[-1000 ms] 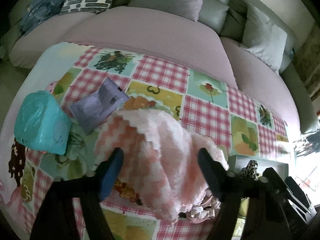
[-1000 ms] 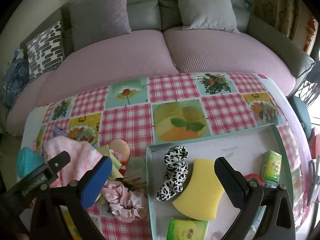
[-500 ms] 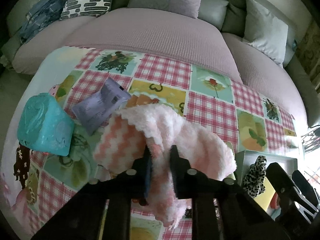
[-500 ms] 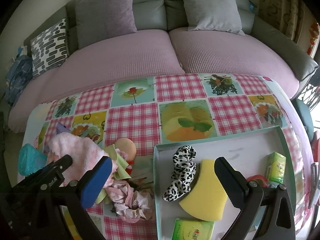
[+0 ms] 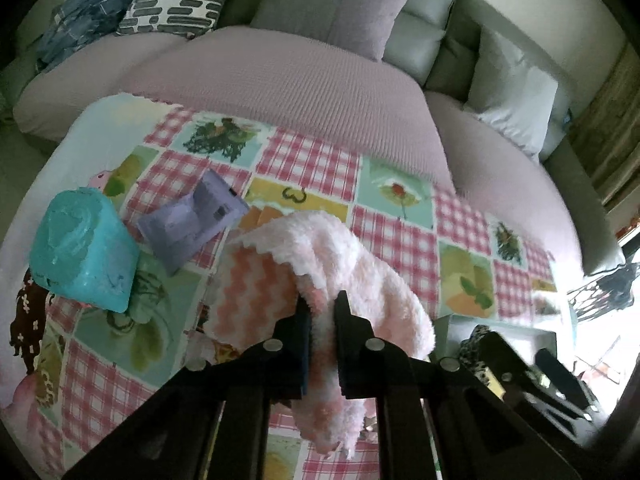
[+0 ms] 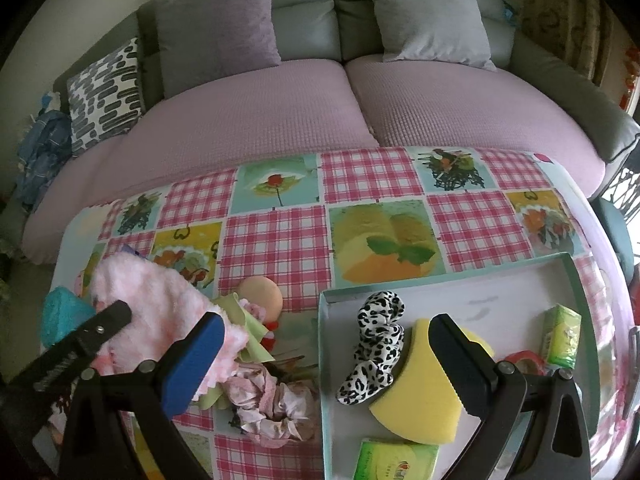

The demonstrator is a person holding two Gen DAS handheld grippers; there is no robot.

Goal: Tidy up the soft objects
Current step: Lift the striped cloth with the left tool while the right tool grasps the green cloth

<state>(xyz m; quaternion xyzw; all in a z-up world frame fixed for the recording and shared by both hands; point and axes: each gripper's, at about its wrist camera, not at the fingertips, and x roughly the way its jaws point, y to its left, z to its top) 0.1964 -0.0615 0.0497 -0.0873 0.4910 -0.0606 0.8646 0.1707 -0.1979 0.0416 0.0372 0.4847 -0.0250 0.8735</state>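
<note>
Fingers of your left gripper (image 5: pixel 320 308) are pinched tight on the fluffy pink cloth (image 5: pixel 320 256), which droops over the counter (image 5: pixel 304 160). Lift it clear before crossing to the tray (image 6: pixel 568 268); your right gripper (image 6: pixel 324 352) hangs wide, empty.

A curved sofa (image 6: pixel 360 120) with mauve seat covers stands behind the table (image 6: pixel 276 240), bearing grey and patterned cushions (image 6: pixel 432 20); daylight glares from the right.
</note>
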